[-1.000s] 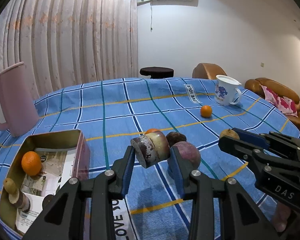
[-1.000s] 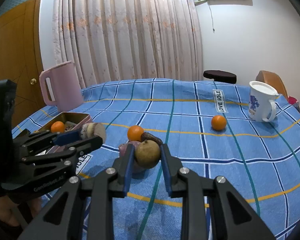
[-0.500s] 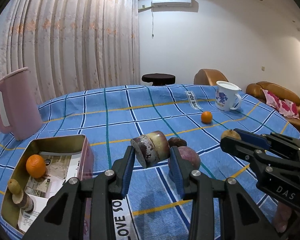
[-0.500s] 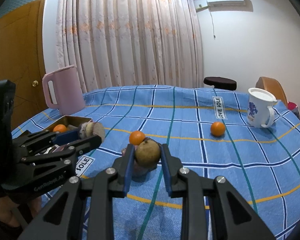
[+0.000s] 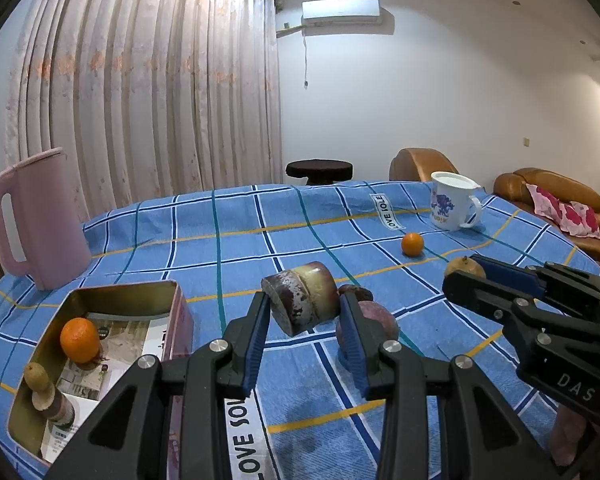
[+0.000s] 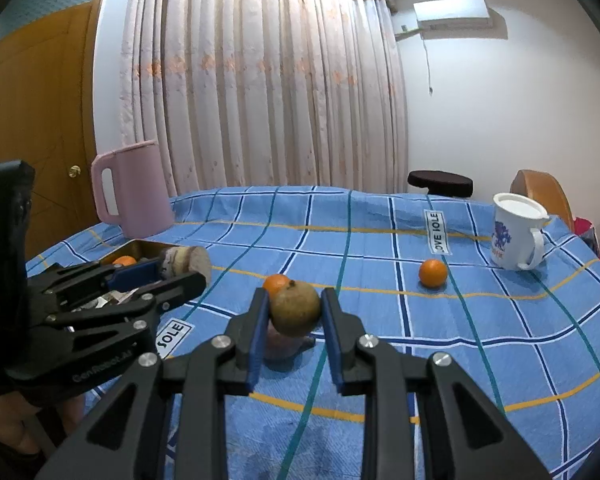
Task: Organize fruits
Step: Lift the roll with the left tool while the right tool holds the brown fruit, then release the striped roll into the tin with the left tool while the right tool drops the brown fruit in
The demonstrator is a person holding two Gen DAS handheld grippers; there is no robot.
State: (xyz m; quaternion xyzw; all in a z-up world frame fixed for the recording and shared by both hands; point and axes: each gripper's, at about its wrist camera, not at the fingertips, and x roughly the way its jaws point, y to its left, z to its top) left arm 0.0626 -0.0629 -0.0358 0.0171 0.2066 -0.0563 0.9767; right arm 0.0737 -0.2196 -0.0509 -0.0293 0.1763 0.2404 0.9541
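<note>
My left gripper [image 5: 304, 312] is shut on a short sugarcane piece [image 5: 302, 303] and holds it above the blue checked tablecloth. My right gripper [image 6: 294, 312] is shut on a brown round fruit [image 6: 296, 308], also lifted; it shows in the left wrist view [image 5: 465, 267] too. A gold tin box [image 5: 140, 294] at the left holds an orange [image 5: 79, 339], a small brown fruit [image 5: 36, 374] and a sugarcane piece [image 5: 56, 408]. On the cloth lie a purple fruit [image 5: 378, 322], a dark fruit [image 5: 356, 291] and two oranges [image 6: 433, 273] [image 6: 275, 283].
A pink jug [image 5: 36, 224] stands behind the box at the left. A white mug [image 5: 452, 206] stands at the far right of the table. Sofas [image 5: 548, 190] and a dark stool [image 5: 319, 170] lie beyond the table edge.
Both grippers have risen with their fruit still held. The table and its objects sit lower in both views than before.
</note>
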